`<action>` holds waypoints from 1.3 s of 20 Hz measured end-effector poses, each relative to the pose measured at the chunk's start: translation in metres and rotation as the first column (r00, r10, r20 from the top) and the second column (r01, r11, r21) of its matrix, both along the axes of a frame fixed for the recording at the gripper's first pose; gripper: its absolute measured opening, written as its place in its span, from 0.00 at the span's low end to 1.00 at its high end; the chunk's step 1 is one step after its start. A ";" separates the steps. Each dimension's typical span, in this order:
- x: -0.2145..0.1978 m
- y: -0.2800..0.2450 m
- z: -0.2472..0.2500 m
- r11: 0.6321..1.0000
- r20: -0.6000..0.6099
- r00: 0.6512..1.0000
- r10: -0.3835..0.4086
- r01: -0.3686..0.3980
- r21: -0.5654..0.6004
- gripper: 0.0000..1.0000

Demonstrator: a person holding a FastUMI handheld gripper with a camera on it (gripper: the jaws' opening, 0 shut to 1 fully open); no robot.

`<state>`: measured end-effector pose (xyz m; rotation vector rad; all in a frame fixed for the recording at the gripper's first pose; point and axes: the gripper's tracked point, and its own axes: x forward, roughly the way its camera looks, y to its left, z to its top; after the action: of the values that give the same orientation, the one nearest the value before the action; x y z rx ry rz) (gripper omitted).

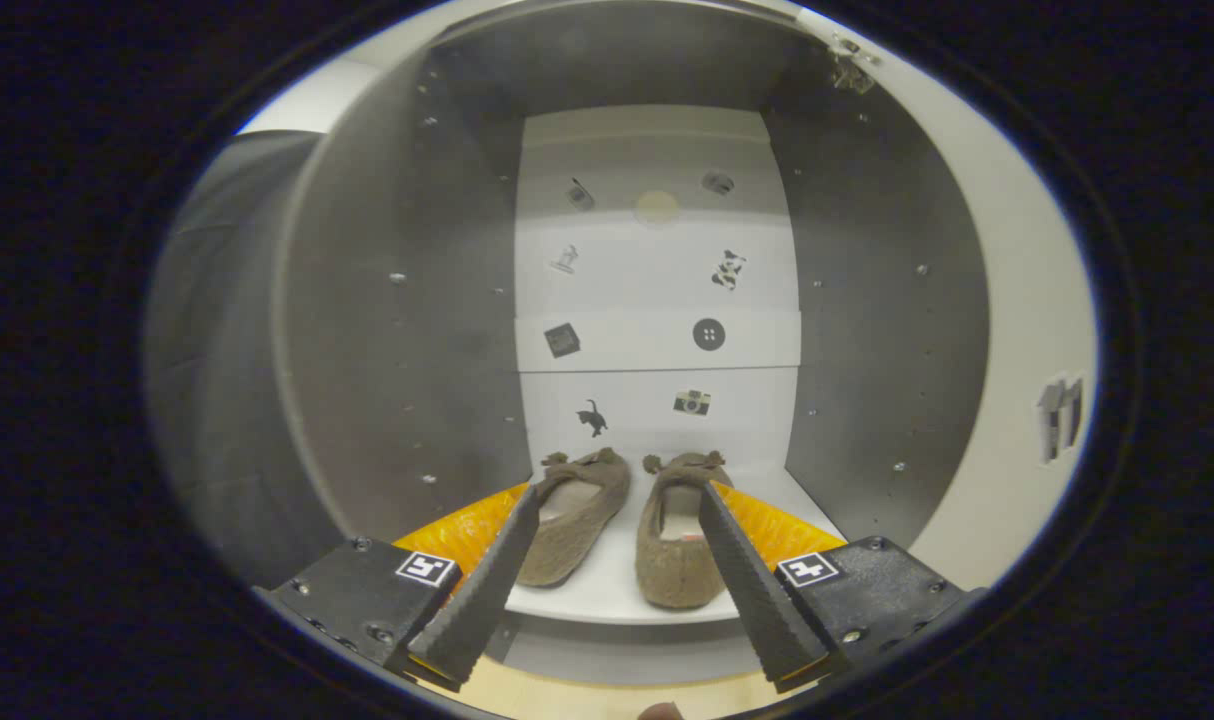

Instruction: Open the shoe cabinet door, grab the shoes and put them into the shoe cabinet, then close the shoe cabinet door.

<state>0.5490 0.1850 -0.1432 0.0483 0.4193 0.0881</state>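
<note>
Spread wide and gripping nothing, the claw [619, 500] is held at the cabinet [387, 330] mouth. Two shoes [627, 525] are seen side by side on the bottom shelf [607, 600], toes to the back, between and just beyond the fingertips, which overlap their outer edges. Bare shelf is left between them and behind them up to the back panel [657, 290]. At the right, the door [1027, 330] is swung open.

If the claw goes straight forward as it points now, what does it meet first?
Probably the pair of brown slippers on the cabinet's bottom shelf. The open claw frames them, its fingers wide apart. Between the slippers, it would likely reach the white back panel; depth is unclear.
</note>
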 end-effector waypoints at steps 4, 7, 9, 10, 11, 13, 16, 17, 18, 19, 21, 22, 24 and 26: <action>-0.074 0.018 0.030 0.999 0.015 0.999 0.048 -0.048 0.000 1.00; -0.130 0.028 0.059 0.994 0.068 0.992 0.108 -0.107 -0.021 1.00; -0.167 0.028 0.076 0.991 0.089 0.988 0.128 -0.125 -0.042 1.00; -0.188 0.027 0.084 0.990 0.085 0.987 0.135 -0.132 -0.047 1.00; -0.209 0.022 0.096 0.990 0.093 0.986 0.137 -0.134 -0.042 1.00; -0.248 0.004 0.122 0.994 0.110 0.988 0.111 -0.110 -0.022 1.00; -0.301 -0.030 0.155 0.997 0.103 0.992 0.070 -0.071 0.010 1.00; -0.317 -0.042 0.165 0.997 0.099 0.993 0.067 -0.069 0.018 1.00; -0.333 -0.049 0.176 0.996 0.094 0.992 0.082 -0.085 0.028 1.00; -0.349 -0.055 0.186 0.993 0.097 0.989 0.110 -0.115 0.041 1.00; -0.375 -0.077 0.203 0.987 0.104 0.985 0.140 -0.147 0.060 1.00; -0.386 -0.091 0.204 0.986 0.102 0.984 0.145 -0.152 0.064 1.00; -0.415 -0.115 0.210 0.980 0.096 0.980 0.177 -0.184 0.071 1.00; -0.437 -0.147 0.212 0.980 0.092 0.980 0.179 -0.186 0.077 1.00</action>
<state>0.1122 0.0380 0.0684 0.0896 0.3345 0.2885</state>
